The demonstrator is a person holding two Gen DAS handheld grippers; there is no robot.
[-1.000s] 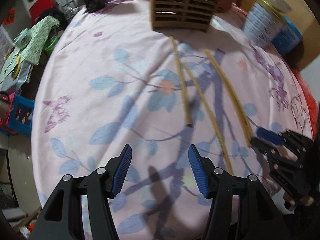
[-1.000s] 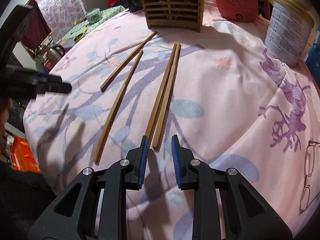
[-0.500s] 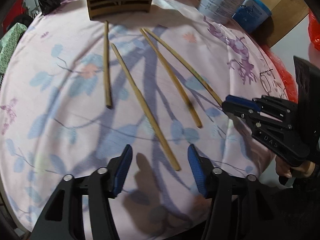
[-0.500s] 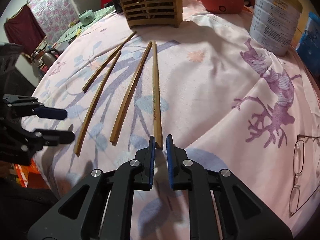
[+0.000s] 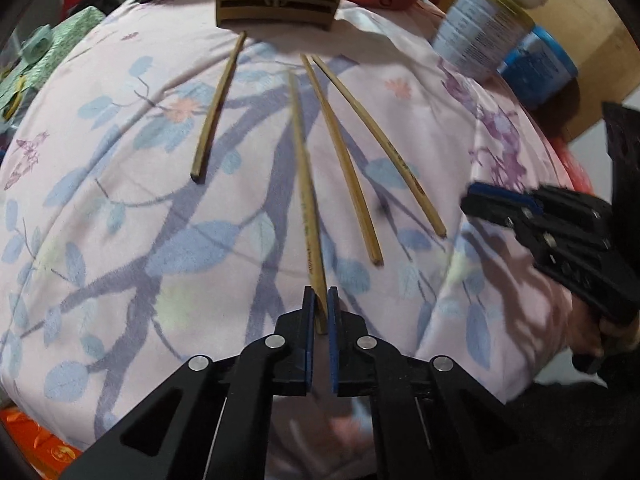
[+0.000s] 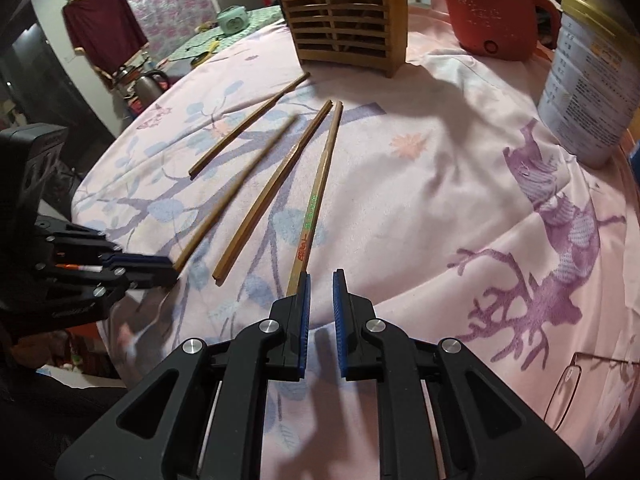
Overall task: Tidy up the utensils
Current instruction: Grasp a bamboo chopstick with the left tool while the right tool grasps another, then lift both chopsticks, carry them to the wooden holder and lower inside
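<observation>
Left hand-held gripper (image 5: 319, 300): clamped on near end of chopstick (image 5: 305, 184).
Right hand-held gripper (image 6: 321, 284): slightly parted, empty, beside printed chopstick (image 6: 316, 200).

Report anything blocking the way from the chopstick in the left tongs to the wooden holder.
Nothing visible blocks it. The left tongs grip one chopstick by its near end; only tablecloth lies between its far tip and the wooden holder. The other chopsticks lie flat to either side.

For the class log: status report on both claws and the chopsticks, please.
Left claw shut on second chopstick. Right claw open, empty. Three chopsticks loose on tablecloth. Nothing blocking.
</observation>
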